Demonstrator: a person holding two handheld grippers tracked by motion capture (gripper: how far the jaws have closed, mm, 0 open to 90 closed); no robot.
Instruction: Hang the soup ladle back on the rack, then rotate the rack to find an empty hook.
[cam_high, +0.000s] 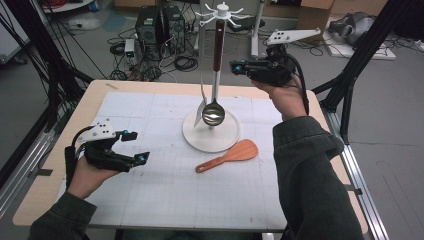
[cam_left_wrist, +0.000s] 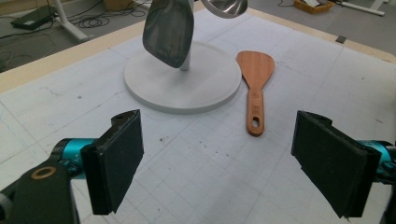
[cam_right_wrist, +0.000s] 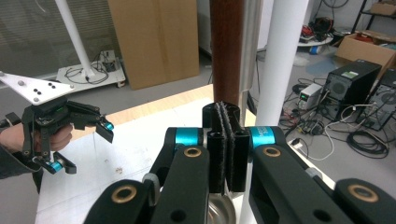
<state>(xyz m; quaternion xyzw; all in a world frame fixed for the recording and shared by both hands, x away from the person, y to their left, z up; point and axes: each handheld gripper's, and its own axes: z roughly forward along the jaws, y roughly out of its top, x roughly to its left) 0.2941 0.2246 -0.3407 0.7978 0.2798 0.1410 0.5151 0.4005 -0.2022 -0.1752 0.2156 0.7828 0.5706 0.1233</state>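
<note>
Hanging on the rack (cam_high: 220, 15) near the desk's far edge are a ladle (cam_high: 214, 112) with a dark wooden handle and a metal spatula (cam_high: 201, 111), both dangling over the round white base (cam_high: 227, 141). Right gripper (cam_high: 234, 67) is up beside the ladle handle with its jaws pressed flat together, nothing between the pads, handle just past the tips. Left gripper (cam_high: 136, 146) hovers by the near left corner, jaws spread wide over bare mat (cam_high: 165, 190). Wooden spatula (cam_high: 229, 155) lies flat just in front of the base, near the desk's middle.
</note>
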